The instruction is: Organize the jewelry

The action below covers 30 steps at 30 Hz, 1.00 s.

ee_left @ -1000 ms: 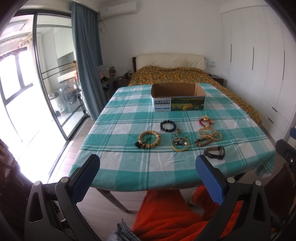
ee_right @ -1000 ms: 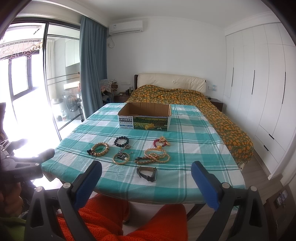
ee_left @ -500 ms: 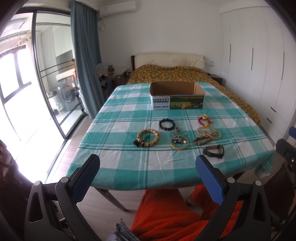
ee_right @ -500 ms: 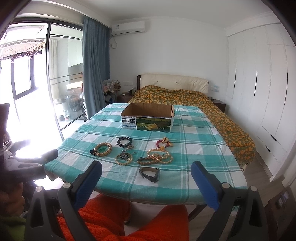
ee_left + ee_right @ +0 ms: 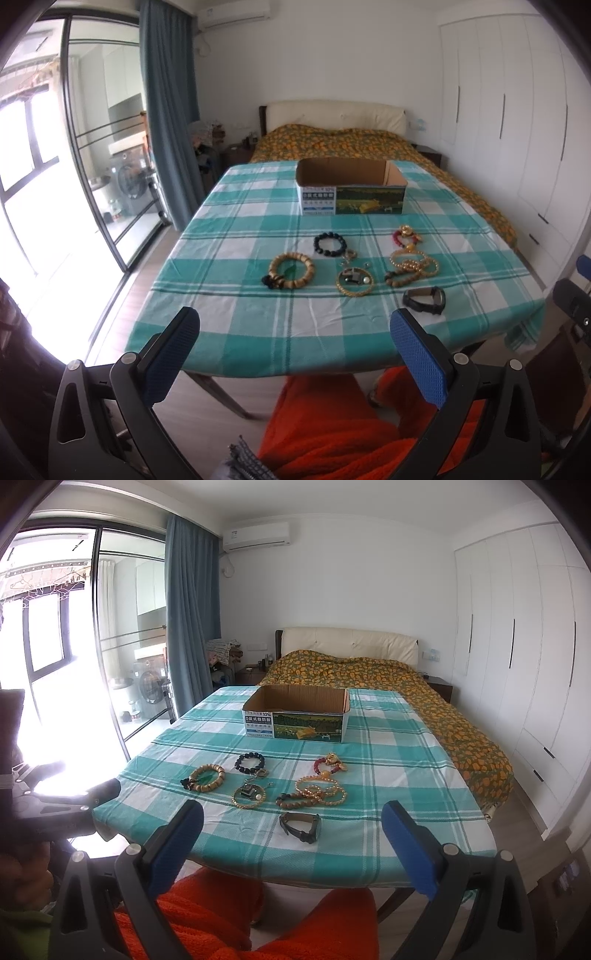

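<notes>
Several pieces of jewelry lie on a green checked tablecloth [image 5: 229, 295]: a wooden bead bracelet [image 5: 291, 273], a black bead bracelet [image 5: 328, 243], a gold bangle [image 5: 354, 282], a pile of gold and wooden beads [image 5: 413, 267], a red bracelet [image 5: 406, 236] and a black watch [image 5: 424, 300]. An open cardboard box [image 5: 351, 186] stands behind them. My left gripper [image 5: 295, 354] is open and empty, before the table's near edge. My right gripper [image 5: 293, 840] is open and empty, with the watch [image 5: 301, 825] between its fingers in view.
A bed with an orange patterned cover [image 5: 406, 679] stands behind the table. White wardrobes [image 5: 517, 646] line the right wall. A glass sliding door [image 5: 92, 147] and blue curtain [image 5: 166, 110] are on the left. Orange fabric [image 5: 351, 424] lies below the grippers.
Both views have shifted slightly: the table sits a bit lower in the right view and the ceiling shows more. The jewelry has not moved. Both grippers stay open.
</notes>
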### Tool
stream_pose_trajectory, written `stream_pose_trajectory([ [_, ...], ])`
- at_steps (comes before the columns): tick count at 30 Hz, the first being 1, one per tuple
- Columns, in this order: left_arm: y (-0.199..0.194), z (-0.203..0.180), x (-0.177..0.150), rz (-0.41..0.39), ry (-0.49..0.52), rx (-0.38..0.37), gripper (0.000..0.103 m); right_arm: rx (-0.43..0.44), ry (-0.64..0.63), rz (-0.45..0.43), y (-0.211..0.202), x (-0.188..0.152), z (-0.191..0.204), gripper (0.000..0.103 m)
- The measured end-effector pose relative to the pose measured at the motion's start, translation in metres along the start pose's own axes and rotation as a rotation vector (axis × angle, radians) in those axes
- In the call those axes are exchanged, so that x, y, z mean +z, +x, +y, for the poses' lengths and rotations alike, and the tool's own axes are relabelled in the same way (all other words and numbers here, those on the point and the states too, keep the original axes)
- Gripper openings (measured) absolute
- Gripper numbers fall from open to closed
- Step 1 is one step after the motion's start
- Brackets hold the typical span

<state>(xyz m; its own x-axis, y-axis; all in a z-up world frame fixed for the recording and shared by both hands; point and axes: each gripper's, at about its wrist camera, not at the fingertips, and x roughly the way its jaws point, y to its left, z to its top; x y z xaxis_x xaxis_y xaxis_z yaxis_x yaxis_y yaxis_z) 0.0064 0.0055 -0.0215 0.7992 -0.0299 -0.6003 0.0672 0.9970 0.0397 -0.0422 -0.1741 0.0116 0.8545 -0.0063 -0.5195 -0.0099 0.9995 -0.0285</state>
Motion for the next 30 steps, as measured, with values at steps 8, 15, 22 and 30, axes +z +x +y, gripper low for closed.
stream_pose_trajectory([
  [8,0.009,-0.002,0.003,0.017,0.004,-0.018,0.103,0.005,0.018,0.009,0.008,0.0,-0.005,0.099],
  [15,0.024,-0.008,0.007,0.043,0.025,-0.039,0.103,-0.001,0.025,0.025,0.02,0.004,-0.009,0.099],
  [22,0.04,-0.009,0.014,0.055,0.035,-0.041,0.103,-0.001,0.037,0.041,0.038,0.011,-0.017,0.099],
  [30,0.061,-0.011,0.021,0.067,0.055,-0.044,0.103,0.01,0.031,0.064,0.066,0.02,-0.02,0.099],
])
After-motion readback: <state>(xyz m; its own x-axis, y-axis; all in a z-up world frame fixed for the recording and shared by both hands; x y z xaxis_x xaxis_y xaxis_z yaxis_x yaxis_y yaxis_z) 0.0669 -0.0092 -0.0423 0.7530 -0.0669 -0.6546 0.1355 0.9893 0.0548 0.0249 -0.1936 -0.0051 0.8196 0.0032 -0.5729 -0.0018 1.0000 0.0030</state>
